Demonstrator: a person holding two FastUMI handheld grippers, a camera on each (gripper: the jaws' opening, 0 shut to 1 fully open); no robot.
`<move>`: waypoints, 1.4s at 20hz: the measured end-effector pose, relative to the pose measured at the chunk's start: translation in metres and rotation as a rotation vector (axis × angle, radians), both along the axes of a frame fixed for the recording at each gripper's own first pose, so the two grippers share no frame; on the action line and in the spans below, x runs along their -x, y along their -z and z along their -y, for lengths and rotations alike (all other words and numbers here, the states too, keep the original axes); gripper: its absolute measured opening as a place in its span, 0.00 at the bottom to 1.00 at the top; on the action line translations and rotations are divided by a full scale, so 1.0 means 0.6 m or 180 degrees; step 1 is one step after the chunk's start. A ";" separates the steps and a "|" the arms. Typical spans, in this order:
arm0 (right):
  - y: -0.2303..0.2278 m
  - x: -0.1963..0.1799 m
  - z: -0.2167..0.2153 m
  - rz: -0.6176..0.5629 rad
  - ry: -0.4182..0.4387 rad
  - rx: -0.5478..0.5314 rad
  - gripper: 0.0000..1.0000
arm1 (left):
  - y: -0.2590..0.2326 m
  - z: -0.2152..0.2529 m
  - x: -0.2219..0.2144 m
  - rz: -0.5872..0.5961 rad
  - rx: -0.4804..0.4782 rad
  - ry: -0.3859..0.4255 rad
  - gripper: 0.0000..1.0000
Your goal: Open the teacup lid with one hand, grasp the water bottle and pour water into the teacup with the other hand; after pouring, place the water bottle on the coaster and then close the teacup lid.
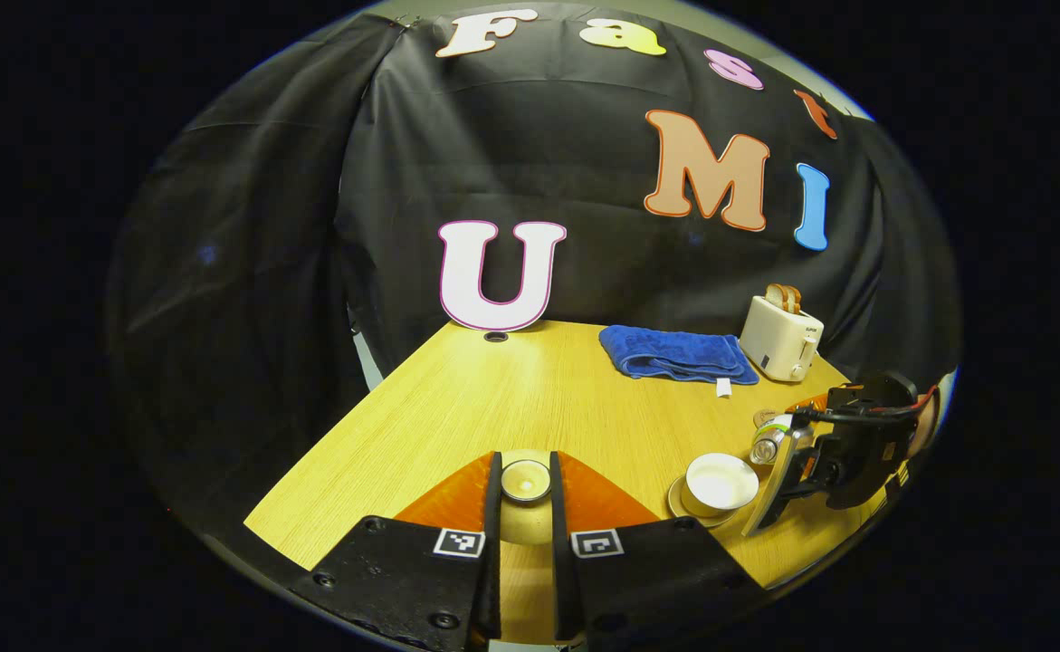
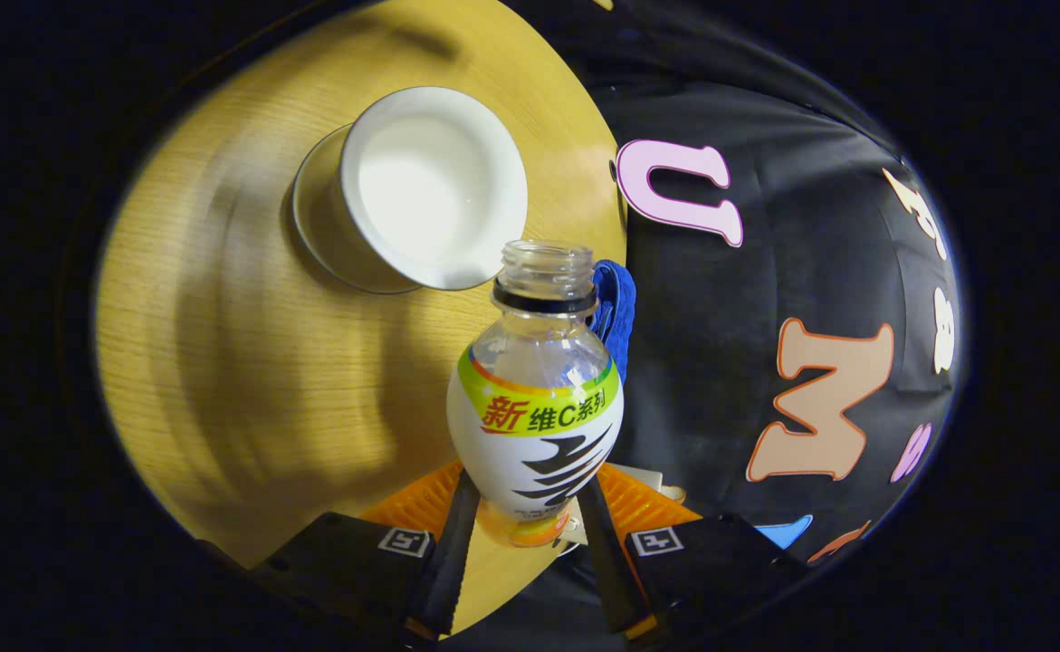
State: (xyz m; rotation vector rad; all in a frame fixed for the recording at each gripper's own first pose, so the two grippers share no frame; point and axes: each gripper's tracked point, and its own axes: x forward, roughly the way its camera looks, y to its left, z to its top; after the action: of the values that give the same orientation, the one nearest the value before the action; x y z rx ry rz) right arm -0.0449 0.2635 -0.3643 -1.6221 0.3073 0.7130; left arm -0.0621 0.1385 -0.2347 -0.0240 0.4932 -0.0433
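My left gripper (image 1: 526, 493) is shut on the small round teacup lid (image 1: 526, 480), held above the wooden table (image 1: 511, 389), to the left of the cup. The white teacup (image 1: 721, 482) stands open on its saucer (image 1: 679, 500) at the right. My right gripper (image 1: 787, 453) holds the water bottle (image 1: 769, 442) tilted with its mouth toward the cup. In the right gripper view, that gripper (image 2: 530, 507) is shut on the labelled bottle (image 2: 537, 407). The uncapped neck points at the rim of the teacup (image 2: 434, 186). No stream of water is visible.
A folded blue towel (image 1: 674, 355) and a white toaster (image 1: 781, 340) with bread sit at the back right. A small brownish disc (image 1: 765, 417) lies just behind the bottle. The table's left edge (image 1: 330, 444) runs diagonally, with the black cloth wall close behind.
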 end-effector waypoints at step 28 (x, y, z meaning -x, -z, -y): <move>-0.059 -0.034 -0.036 0.0357 -0.0696 0.1316 0.60 | 0.001 -0.041 -0.005 0.0180 0.0197 -0.0216 0.20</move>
State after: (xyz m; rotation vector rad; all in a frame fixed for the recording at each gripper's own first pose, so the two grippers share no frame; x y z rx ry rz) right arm -0.0244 0.2852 -0.3287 -2.1048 0.2052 0.7528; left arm -0.0590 0.1631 -0.2351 -0.0998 0.4342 0.0073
